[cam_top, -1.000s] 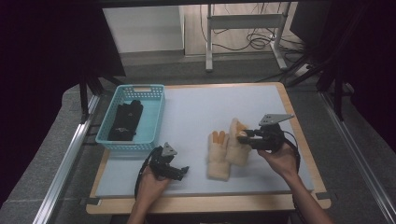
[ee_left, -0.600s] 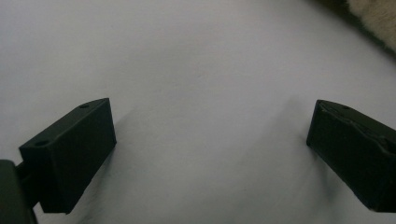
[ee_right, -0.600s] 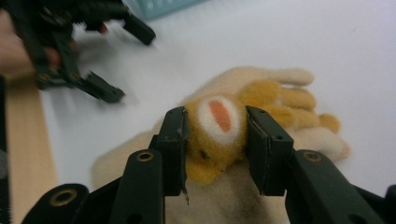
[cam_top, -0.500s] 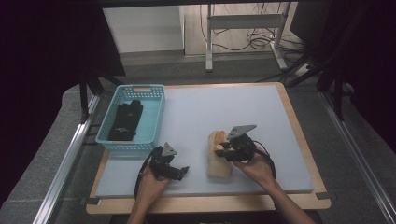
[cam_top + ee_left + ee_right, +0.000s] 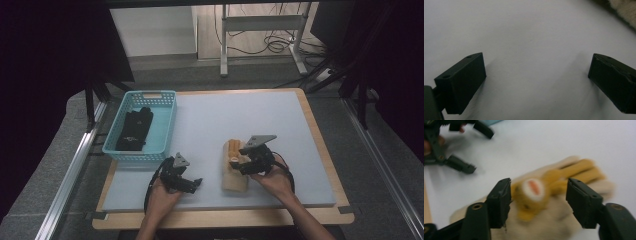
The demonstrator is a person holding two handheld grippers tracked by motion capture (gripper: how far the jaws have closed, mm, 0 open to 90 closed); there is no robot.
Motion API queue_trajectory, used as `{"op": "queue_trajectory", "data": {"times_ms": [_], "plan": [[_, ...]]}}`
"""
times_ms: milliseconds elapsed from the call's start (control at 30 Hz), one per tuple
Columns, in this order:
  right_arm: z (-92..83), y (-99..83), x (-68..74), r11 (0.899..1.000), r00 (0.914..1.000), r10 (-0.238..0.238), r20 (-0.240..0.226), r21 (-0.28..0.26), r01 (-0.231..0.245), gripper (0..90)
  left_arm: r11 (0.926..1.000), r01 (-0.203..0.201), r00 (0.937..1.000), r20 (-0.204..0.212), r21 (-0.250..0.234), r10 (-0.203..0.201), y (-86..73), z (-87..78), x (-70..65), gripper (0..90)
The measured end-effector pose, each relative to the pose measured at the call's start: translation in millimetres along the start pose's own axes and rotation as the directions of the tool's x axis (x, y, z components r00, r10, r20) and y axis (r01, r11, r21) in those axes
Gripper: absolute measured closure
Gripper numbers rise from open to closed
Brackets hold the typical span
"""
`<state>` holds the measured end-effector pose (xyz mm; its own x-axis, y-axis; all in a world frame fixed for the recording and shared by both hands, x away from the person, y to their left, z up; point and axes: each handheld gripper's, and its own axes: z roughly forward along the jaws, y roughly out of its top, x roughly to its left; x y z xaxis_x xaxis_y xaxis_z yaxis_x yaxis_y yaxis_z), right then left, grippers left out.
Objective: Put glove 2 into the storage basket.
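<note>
The cream glove (image 5: 234, 170) with the yellow bear patch (image 5: 534, 192) lies flat on the bench (image 5: 250, 120), right between the right gripper (image 5: 239, 162) fingers, which just opened. The left gripper (image 5: 192, 184) fingers are wide apart, holding nothing.

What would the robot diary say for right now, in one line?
right gripper: jaws just opened, straddling cream fuzzy glove with yellow animal face | left gripper: open, nothing between jaws | blue plastic basket: holds black glove

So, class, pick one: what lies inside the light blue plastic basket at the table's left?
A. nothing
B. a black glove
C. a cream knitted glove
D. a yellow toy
B: the high view shows a black glove lying inside the light blue plastic basket.
</note>
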<state>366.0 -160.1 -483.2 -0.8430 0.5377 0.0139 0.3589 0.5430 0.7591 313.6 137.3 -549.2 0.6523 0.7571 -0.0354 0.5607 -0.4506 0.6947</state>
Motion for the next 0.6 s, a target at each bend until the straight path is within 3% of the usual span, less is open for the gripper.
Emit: {"op": "queue_trajectory", "data": {"times_ms": [100,267,433,600], "plan": [[-12.1,0.0,-12.9,0.999,0.9993,0.033,0.019,-0.023,-0.032,36.6,1.0000,0.000,1.0000,0.000,0.000,0.000,0.0,0.0,0.0,1.8],[-25.5,-11.5,-27.7,0.999,0.9976,0.045,0.052,-0.007,-0.045,57.4,1.0000,-0.002,1.0000,0.000,0.001,0.002,0.0,-0.1,0.0,1.8],[-26.6,-27.5,-31.7,0.997,0.9976,0.063,0.028,0.035,-0.064,75.9,1.0000,0.001,1.0000,0.000,0.001,-0.001,-0.1,-0.1,-0.2,1.8],[-23.9,-41.2,-29.4,0.996,0.9974,0.072,-0.005,0.055,-0.072,80.9,1.0000,0.001,1.0000,0.000,0.001,-0.001,-0.1,-0.2,-0.2,1.8]]}}
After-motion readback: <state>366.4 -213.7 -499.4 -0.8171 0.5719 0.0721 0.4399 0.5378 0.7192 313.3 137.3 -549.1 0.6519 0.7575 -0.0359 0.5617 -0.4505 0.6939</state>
